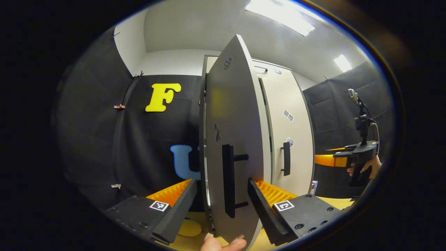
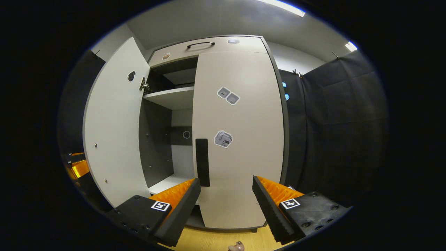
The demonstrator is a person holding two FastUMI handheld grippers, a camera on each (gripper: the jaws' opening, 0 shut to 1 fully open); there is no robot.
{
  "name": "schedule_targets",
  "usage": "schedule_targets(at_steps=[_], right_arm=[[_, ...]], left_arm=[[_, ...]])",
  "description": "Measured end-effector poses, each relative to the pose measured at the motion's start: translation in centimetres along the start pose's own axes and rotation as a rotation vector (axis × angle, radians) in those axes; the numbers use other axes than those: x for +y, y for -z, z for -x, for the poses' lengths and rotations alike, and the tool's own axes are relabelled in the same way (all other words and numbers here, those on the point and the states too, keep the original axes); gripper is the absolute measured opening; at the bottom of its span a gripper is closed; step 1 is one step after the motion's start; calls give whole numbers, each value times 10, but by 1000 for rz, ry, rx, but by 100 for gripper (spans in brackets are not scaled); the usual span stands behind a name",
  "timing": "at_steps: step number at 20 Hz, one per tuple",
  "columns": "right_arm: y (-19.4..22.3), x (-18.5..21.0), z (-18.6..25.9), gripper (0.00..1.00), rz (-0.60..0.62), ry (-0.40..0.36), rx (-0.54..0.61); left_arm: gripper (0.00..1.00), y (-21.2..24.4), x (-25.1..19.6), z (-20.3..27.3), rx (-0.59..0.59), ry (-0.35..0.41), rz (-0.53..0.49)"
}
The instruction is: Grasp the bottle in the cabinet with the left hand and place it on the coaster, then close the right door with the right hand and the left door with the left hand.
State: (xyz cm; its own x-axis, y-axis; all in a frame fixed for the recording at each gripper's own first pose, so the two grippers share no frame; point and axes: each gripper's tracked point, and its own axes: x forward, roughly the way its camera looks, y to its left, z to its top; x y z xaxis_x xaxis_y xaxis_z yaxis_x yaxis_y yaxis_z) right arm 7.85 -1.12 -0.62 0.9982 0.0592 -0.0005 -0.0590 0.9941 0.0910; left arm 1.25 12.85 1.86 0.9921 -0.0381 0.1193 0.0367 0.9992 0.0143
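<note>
My left tongs [image 1: 221,205], spread wide, straddle the left door's [image 1: 233,139] handle [image 1: 228,181] at twelve o'clock; pushing crooked could snag it. Right tongs [image 2: 226,209] gape idle.

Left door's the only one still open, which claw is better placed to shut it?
Left. The left claw is open right at the left door, its edge and handle between the fingers. The right claw faces the closed right door.
</note>
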Motion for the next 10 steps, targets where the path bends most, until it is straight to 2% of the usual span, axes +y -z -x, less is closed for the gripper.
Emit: schedule_targets(at_steps=[4, 6, 10], right_arm=[[-7, -12, -6, 98, 10, -37, -16], [-13, -17, -8, 98, 26, -58, -35], [-16, -30, -13, 99, 53, -81, -45]], left_arm=[[93, -4, -21, -17, -13, -9, 21], [90, -4, -35, -27, -13, -4, 22], [89, -3, -74, -50, -16, 46, 23]])
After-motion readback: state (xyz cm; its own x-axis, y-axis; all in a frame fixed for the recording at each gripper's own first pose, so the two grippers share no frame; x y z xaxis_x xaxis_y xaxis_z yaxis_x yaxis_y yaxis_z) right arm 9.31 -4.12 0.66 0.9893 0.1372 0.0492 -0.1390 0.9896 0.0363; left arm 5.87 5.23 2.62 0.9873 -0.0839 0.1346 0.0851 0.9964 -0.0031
